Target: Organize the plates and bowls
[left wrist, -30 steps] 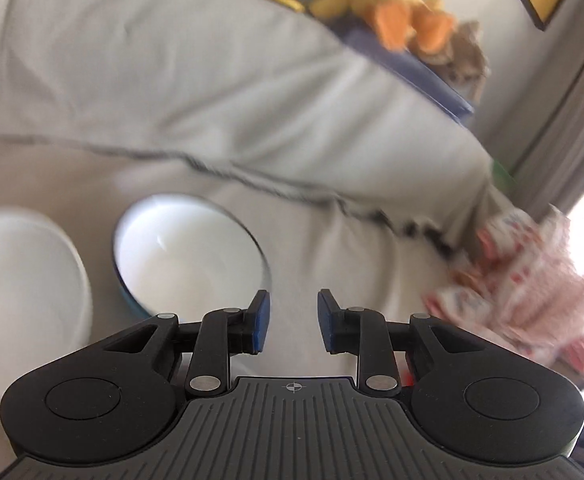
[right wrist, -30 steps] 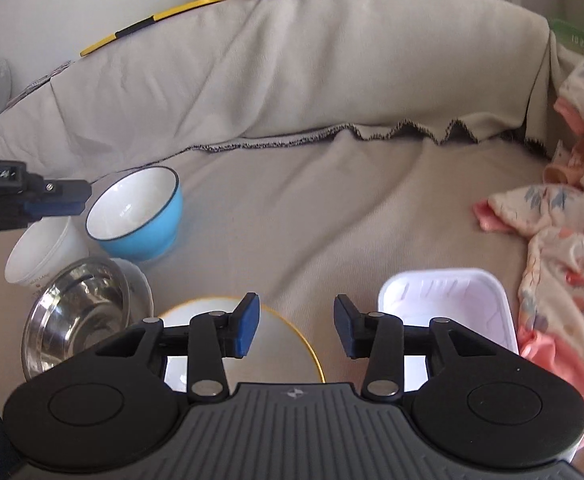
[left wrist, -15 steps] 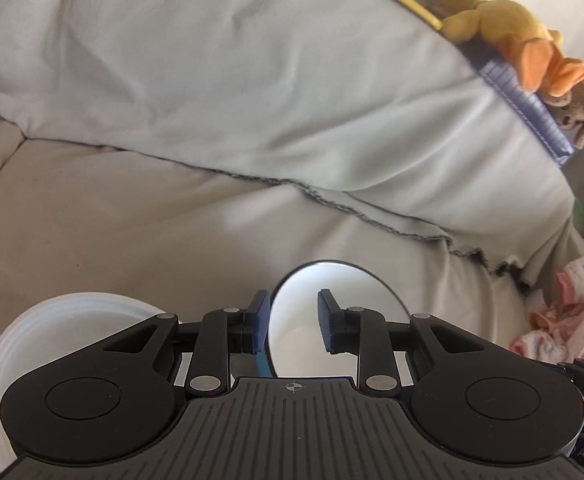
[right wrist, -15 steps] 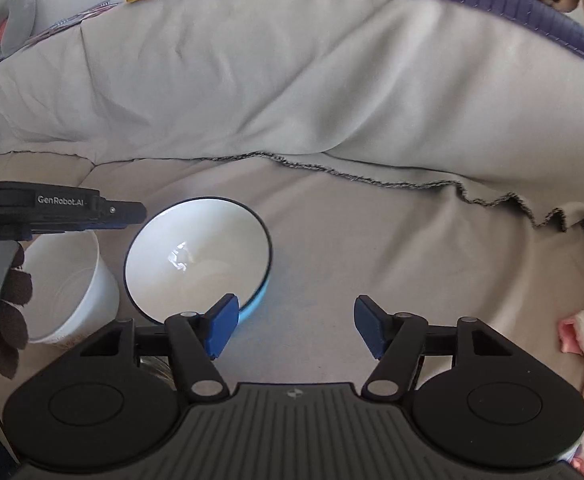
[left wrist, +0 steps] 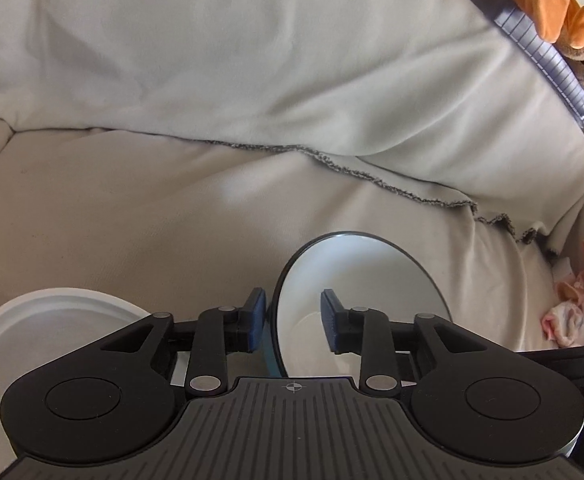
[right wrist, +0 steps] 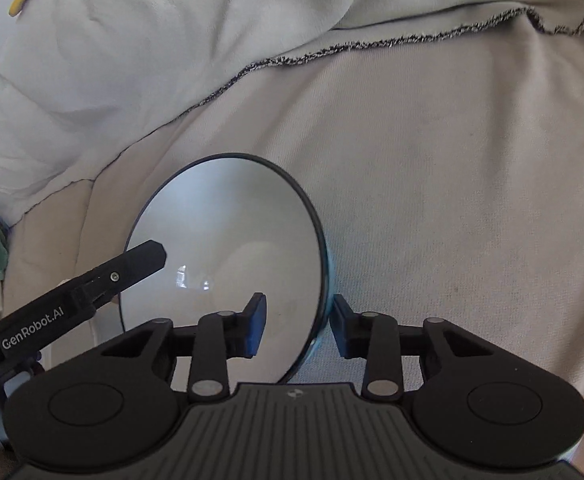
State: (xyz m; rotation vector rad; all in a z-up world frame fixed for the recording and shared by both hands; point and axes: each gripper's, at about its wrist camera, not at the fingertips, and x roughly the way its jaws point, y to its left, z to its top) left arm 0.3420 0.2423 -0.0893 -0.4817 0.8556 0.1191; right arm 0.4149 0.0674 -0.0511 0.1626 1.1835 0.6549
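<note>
- On the cloth-covered sofa seat [right wrist: 451, 180] sits a blue bowl [right wrist: 228, 248], white inside with a dark rim; both hand-held grippers straddle that rim from opposite sides.
- From the right wrist, the right hand-held gripper [right wrist: 295, 322] has one blue pad inside the bowl and one outside the rim's right edge. Its jaws are closing, the wall between them, though small gaps still show, so no grip yet.
- That view alone catches the left hand-held gripper from outside: a black finger [right wrist: 132, 264] reaching over the bowl's left rim.
- From the left wrist, the left hand-held gripper [left wrist: 292, 322] has the bowl's [left wrist: 371, 280] left rim between its pads; its jaws are opening, not clamped.
- Only this view shows a white bowl [left wrist: 32, 320] just left of the blue one, soft toys [left wrist: 551, 4] on the backrest and pink patterned cloth [left wrist: 571, 304] at far right.
</note>
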